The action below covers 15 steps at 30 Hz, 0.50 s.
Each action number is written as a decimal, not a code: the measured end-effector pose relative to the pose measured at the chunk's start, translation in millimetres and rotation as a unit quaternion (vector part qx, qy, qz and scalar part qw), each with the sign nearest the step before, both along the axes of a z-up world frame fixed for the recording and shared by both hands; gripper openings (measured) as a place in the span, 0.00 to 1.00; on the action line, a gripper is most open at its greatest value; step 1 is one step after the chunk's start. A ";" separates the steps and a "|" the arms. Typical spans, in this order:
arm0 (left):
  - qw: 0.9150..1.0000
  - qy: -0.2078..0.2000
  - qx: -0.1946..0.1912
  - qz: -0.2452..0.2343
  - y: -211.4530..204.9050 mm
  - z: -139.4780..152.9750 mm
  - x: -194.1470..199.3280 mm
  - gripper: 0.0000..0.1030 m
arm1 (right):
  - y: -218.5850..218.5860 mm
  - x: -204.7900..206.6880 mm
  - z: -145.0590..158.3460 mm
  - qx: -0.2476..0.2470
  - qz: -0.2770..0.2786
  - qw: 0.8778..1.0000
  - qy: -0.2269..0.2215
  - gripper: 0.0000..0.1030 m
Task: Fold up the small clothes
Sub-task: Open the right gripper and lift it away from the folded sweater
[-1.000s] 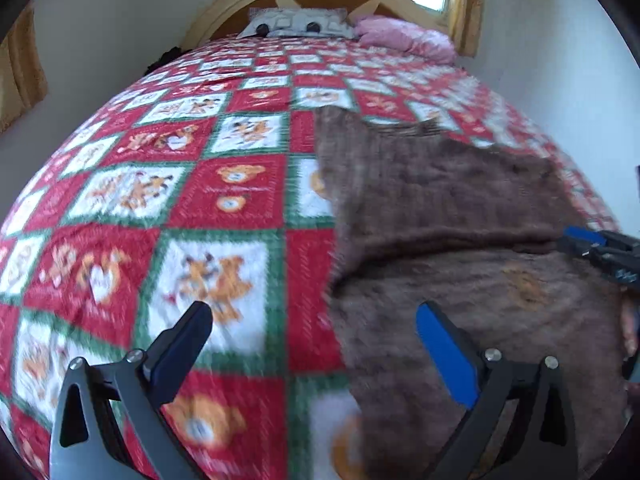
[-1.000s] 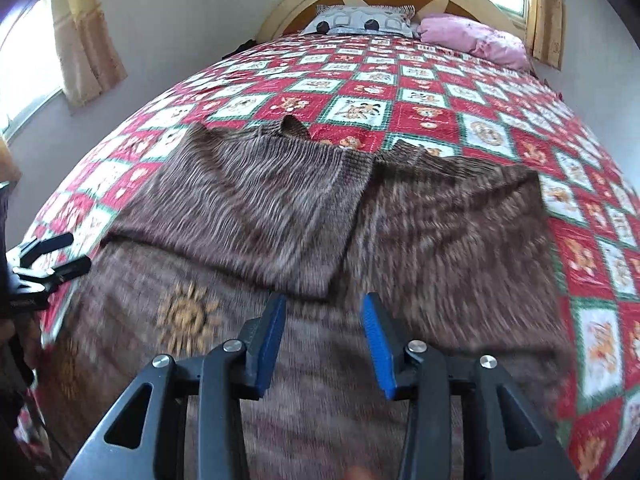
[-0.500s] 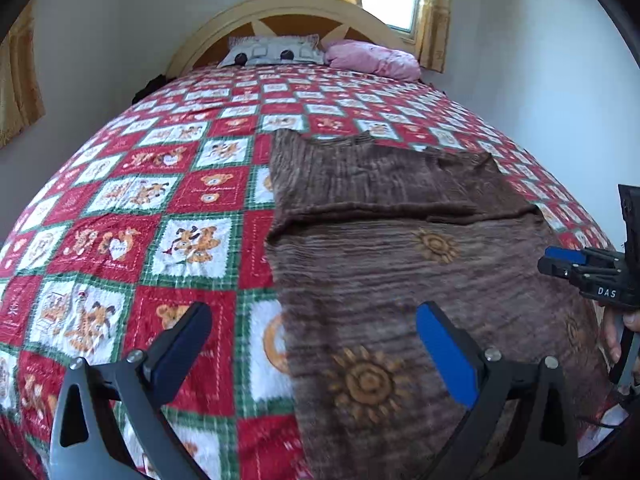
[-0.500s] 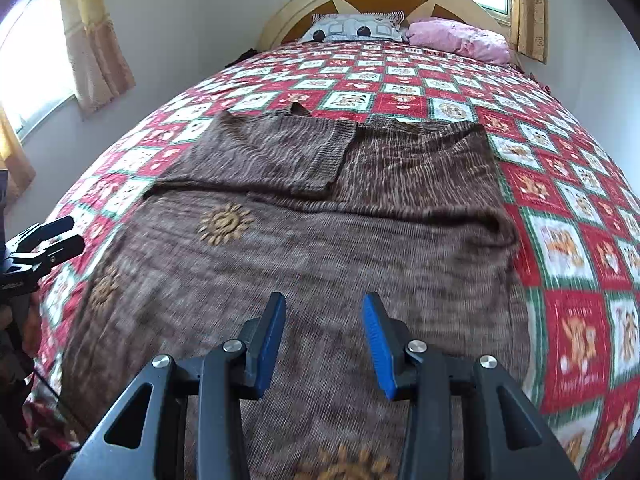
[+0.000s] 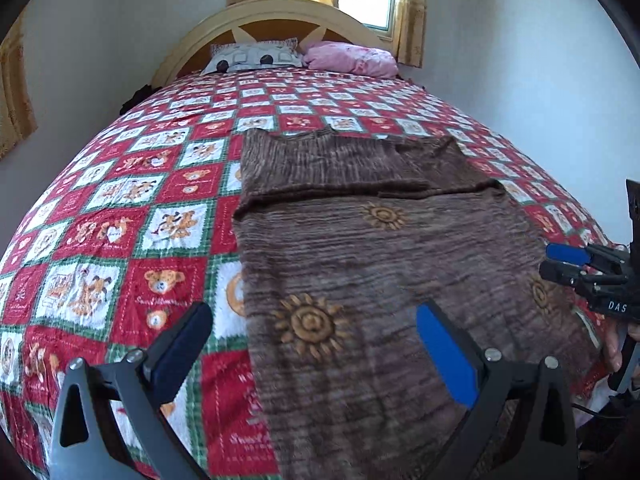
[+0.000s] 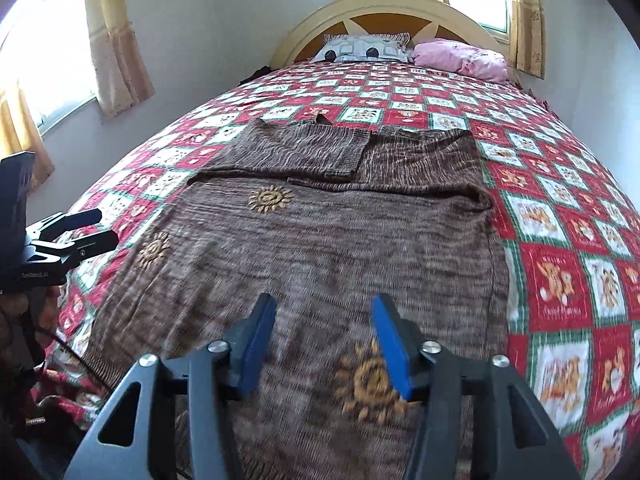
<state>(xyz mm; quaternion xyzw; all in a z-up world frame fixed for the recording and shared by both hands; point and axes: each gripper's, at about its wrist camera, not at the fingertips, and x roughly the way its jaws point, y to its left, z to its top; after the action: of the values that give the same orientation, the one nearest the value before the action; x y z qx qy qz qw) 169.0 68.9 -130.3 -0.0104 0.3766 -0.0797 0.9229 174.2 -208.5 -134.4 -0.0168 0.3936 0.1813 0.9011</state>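
A brown knit garment with orange sun motifs (image 5: 380,264) lies flat on the bed, its far part folded over into a band; it also shows in the right wrist view (image 6: 332,240). My left gripper (image 5: 312,344) is open and empty above the garment's near left edge. My right gripper (image 6: 320,332) is open and empty above the garment's near middle. The right gripper shows at the right edge of the left wrist view (image 5: 576,264), and the left gripper at the left edge of the right wrist view (image 6: 80,232).
The bed has a red, white and green teddy-bear quilt (image 5: 120,216), also in the right wrist view (image 6: 568,240). A patterned pillow (image 5: 252,56) and a pink pillow (image 5: 348,58) lie by the wooden headboard (image 6: 384,8). Walls and curtained windows stand on both sides.
Both grippers have pulled back and up from the garment, so more of it and the bed shows. The right gripper's jaws have opened wider. The garment lies as before.
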 end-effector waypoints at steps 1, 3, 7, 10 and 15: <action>1.000 -0.001 0.000 -0.003 -1.8 0.3 -3.9 1.00 | -1.1 -3.9 -0.2 0.003 0.000 1.000 0.001 0.51; 1.000 0.000 0.002 -0.006 -4.8 0.4 -9.9 1.00 | -2.9 -12.1 -1.1 0.006 -0.001 1.000 0.003 0.51; 1.000 0.000 0.010 -0.011 -7.5 1.0 -21.0 1.00 | -6.2 -25.3 -4.0 -0.002 -0.004 1.000 0.004 0.51; 1.000 0.001 0.014 -0.013 -7.7 0.8 -27.7 1.00 | -9.9 -34.0 -6.7 -0.004 -0.006 1.000 0.007 0.51; 1.000 0.006 0.024 -0.019 -11.3 -2.1 -38.0 1.00 | -18.8 -44.9 -8.6 -0.003 -0.013 1.000 0.010 0.51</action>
<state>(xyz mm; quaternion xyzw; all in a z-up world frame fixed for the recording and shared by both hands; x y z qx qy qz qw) 130.9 57.5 -132.5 0.0178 0.3844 -0.0880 0.9188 129.2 -227.4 -143.0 -0.0123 0.4032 0.1683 0.8994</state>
